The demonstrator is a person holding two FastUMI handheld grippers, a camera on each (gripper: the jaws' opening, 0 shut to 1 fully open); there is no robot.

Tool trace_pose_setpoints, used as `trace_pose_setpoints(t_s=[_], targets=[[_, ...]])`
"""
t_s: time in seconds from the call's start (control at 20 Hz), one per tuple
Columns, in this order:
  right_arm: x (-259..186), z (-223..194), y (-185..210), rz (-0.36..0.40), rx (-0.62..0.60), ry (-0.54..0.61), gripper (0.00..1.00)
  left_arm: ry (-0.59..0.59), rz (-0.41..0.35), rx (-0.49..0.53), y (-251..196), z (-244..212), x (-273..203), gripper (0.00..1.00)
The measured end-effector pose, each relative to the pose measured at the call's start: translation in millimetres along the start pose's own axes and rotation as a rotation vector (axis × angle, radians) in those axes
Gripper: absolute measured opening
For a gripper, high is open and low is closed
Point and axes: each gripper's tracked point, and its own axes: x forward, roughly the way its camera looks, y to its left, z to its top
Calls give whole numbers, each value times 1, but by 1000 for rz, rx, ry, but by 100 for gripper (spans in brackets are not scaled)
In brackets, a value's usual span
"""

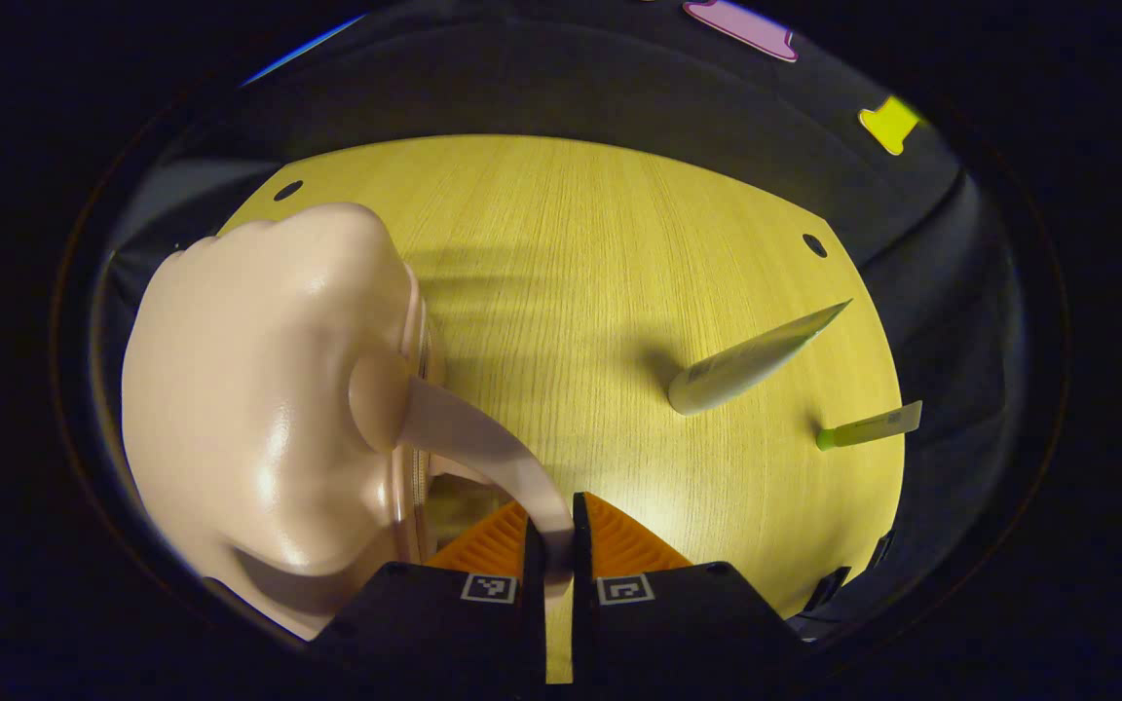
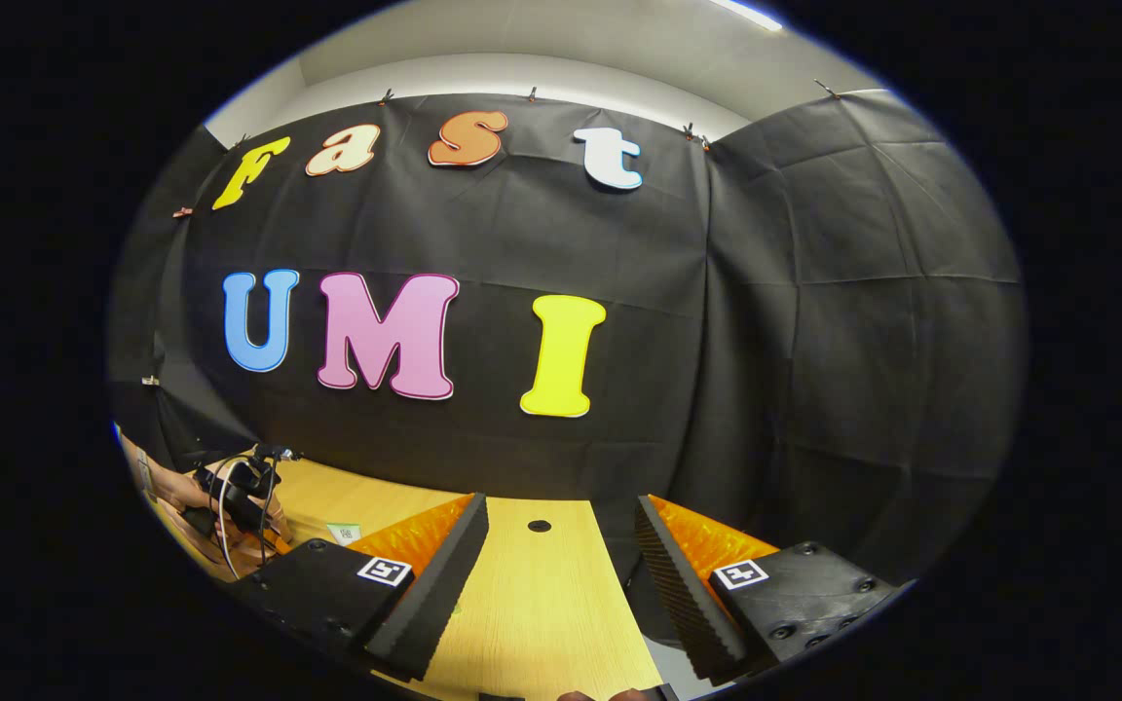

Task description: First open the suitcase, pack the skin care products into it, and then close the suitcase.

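The left tool is closed on the handle of the pink suitcase, both fingers pinching the thin strap near its free end. The suitcase sits at the left of the bench, in the left gripper view, its glossy shell close to the camera; a narrow gap shows at its seam by the handle root, but whether the case is partly open I cannot tell. Two skin care tubes lie well apart from it on the right side of the bench: a larger pale tube and, nearer the right edge, a slim tube with a green cap.

The right tool is open, jaws spread wide, held above the bench and aimed at the booth wall, gripping nothing. At the far left of the right gripper view, a hand holds the other tool.

The step in hand looks like opening the case by the strap. The risks, as I judge them:
- The grip is on a thin, smooth strap, so a pull could slip it out of the fingers.
- With nothing bracing the shell, a pull may drag or tip the whole case instead of lifting the lid.
- A sliding case could sweep toward the tubes and roll them off the right edge.
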Motion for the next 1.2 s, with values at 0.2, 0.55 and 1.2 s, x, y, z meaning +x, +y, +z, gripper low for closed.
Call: trace_pose_setpoints(t_s=[0.2,0.55,1.2], targets=[[13,0,7,47,8,-9,96,-57,0,41,8,23,-53,14],[36,2,37,176,22,-37,96,-246,80,39,74,66,-173,14],[65,0,176,200,-27,9,96,-454,545,115,403,118,-272,13]])
